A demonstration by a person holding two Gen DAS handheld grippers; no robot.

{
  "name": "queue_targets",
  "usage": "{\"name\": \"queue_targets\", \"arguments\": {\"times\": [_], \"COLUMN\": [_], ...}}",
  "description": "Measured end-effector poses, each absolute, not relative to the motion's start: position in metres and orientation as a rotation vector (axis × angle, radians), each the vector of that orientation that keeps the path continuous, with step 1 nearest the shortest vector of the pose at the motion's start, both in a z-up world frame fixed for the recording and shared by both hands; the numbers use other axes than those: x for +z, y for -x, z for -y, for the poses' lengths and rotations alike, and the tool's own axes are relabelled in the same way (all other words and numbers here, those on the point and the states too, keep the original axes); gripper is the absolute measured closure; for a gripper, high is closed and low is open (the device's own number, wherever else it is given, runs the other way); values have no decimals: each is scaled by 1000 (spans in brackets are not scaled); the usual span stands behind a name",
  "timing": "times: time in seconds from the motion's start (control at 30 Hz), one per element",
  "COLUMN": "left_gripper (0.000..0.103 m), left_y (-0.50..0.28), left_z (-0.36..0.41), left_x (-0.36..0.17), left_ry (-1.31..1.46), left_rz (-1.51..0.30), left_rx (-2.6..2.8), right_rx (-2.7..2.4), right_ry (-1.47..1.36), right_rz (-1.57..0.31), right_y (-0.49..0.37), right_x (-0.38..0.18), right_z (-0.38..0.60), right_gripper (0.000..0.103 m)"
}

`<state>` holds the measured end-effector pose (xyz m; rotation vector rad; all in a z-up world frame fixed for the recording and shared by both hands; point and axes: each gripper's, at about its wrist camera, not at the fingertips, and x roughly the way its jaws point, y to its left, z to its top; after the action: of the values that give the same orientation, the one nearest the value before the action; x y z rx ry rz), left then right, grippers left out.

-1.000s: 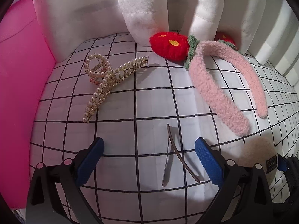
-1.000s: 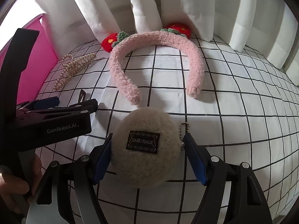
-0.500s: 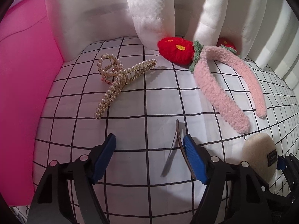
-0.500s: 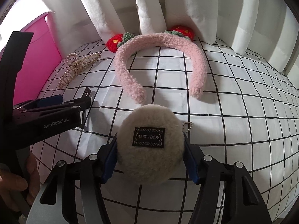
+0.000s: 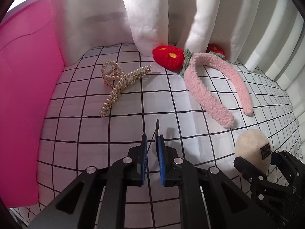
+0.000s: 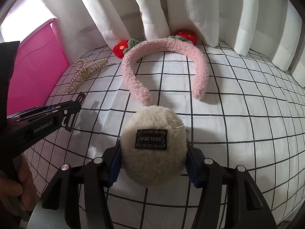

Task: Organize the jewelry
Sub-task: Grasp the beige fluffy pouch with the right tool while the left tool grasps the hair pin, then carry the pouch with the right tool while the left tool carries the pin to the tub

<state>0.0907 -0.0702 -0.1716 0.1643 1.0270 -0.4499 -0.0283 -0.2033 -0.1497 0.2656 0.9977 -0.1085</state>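
My left gripper (image 5: 152, 141) is shut on a thin dark hair clip (image 5: 157, 128), held just above the checked cloth; the clip's tip also shows in the right wrist view (image 6: 81, 97). My right gripper (image 6: 153, 152) is shut on a round beige fluffy pouch (image 6: 152, 147) with a black "HAND MADE" label, also visible in the left wrist view (image 5: 251, 148). A pearl claw clip (image 5: 120, 82) lies ahead on the left. A pink fuzzy headband (image 5: 209, 87) with red strawberries (image 5: 168, 59) lies at the back.
A pink box (image 5: 24, 99) stands along the left side. White curtains (image 5: 152, 19) hang behind the checked cloth (image 5: 95, 122). The left gripper's body (image 6: 38, 122) sits left of the pouch in the right wrist view.
My left gripper has closed from wide open onto the dark hair clip and lifted it. My right gripper has closed on the fluffy pouch and raised it slightly.
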Motion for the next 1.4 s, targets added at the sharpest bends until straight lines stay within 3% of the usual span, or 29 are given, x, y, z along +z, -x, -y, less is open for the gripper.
{"name": "queue_targets", "arguments": {"times": [0.3, 0.9, 1.4], "left_gripper": [91, 91, 91], "left_y": [-77, -72, -83], "left_z": [53, -24, -116], "left_x": [-118, 13, 59], "left_ry": [-123, -3, 26], "left_rz": [-960, -733, -609], "left_rx": [-478, -360, -129], "right_rx": [-84, 127, 390], "right_ry": [-253, -135, -18], "right_rz": [-933, -695, -596], "right_y": [38, 8, -58], "right_x": [-108, 28, 82], "right_z": [204, 149, 39], "right_gripper": [48, 48, 48]}}
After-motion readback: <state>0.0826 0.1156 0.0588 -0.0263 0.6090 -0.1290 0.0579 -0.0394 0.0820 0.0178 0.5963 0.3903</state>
